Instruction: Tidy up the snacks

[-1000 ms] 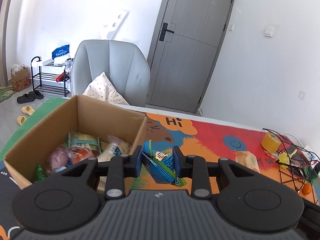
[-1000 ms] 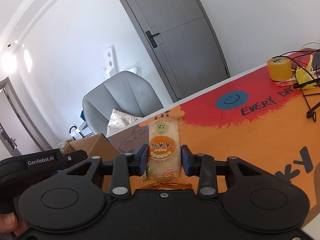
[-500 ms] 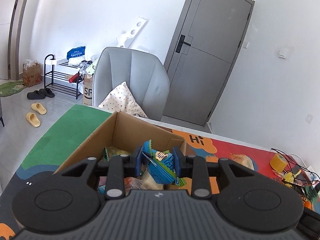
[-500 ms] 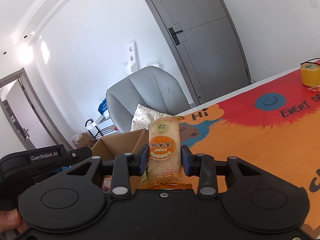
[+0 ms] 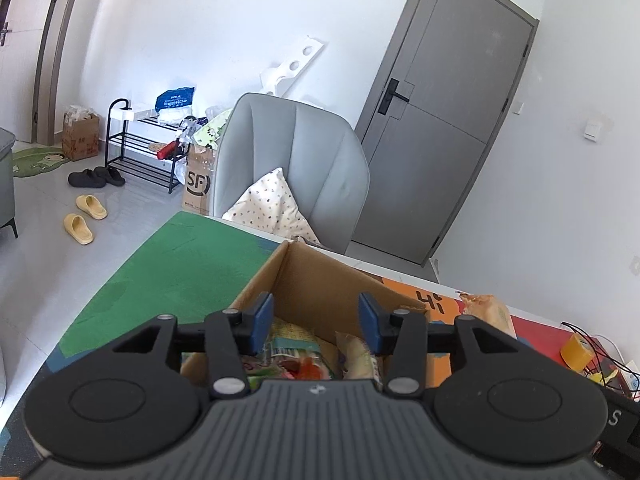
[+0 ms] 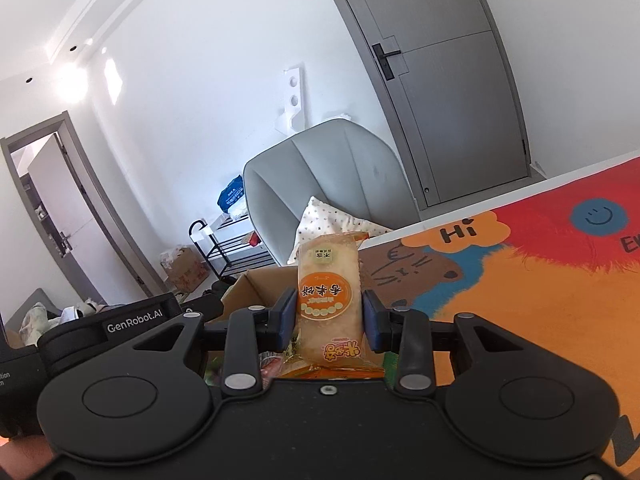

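My left gripper (image 5: 316, 320) is open and empty, hovering over the open cardboard box (image 5: 320, 280), which holds several snack packets (image 5: 292, 360). My right gripper (image 6: 329, 316) is shut on an upright orange rice-cracker packet (image 6: 328, 300), close to the box's right side (image 6: 256, 284). The left gripper's body (image 6: 132, 320) shows at the left of the right wrist view. Another pale snack packet (image 5: 490, 312) lies on the mat right of the box.
The table carries a colourful mat (image 6: 540, 280) with a green part (image 5: 188, 264) left of the box. A yellow tape roll (image 5: 576, 350) and black wires (image 5: 608, 364) lie at the far right. A grey chair (image 5: 292, 168) stands behind the table.
My left gripper has opened and the blue-green snack packet it held is gone from its jaws. Both grippers have moved left toward the box.
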Demonstrator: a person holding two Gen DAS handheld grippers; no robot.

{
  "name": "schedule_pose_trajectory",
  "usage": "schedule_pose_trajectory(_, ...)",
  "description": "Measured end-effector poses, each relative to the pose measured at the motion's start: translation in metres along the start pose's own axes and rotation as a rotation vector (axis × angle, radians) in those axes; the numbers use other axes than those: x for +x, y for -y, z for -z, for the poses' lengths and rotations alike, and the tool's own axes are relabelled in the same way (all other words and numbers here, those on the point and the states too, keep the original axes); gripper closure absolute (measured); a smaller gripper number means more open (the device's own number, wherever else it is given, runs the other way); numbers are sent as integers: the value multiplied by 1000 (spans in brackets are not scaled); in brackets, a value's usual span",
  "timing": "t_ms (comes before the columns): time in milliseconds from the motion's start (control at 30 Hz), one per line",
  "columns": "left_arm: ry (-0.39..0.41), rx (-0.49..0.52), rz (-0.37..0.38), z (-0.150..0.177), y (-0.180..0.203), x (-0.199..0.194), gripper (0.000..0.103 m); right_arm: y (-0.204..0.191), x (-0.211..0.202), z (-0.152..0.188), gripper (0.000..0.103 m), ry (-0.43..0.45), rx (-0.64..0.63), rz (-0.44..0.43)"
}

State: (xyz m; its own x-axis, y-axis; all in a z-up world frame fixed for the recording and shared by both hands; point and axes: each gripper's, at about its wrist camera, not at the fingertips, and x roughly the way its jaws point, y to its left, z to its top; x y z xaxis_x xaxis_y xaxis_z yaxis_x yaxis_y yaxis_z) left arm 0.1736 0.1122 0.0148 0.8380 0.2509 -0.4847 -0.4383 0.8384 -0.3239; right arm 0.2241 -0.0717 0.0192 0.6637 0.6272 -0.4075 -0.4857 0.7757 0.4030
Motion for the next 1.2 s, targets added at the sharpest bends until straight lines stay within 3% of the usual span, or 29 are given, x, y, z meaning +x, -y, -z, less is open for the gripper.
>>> schedule_pose_trajectory(400, 8, -61, -47, -12, -46, -9, 41, -31, 46, -2, 67, -51, -4, -32)
schedule_pose_trajectory(467, 8, -58, -52, -12, -48, -9, 32, -33, 52, -2, 61, -54, 8, -53)
schedule_pose_trajectory(500, 8, -55, -55, -12, -48, -8, 27, -32, 54, -2, 50, -70, 14, -54)
schedule_pose_trajectory(533, 9, -54, -58, -11, -49, -9, 24, -31, 55, -1, 45, -77, 20, -41)
schedule_pose_trajectory(967, -19, -9, -81, -6, -40, -15, 6, -19, 21, 5, 40, -84, 14, 20)
schedule_pose_trajectory(1200, -49, 49, -61, 0, -25, -22, 1, -6, -7, 7, 18, -54, 22, 68)
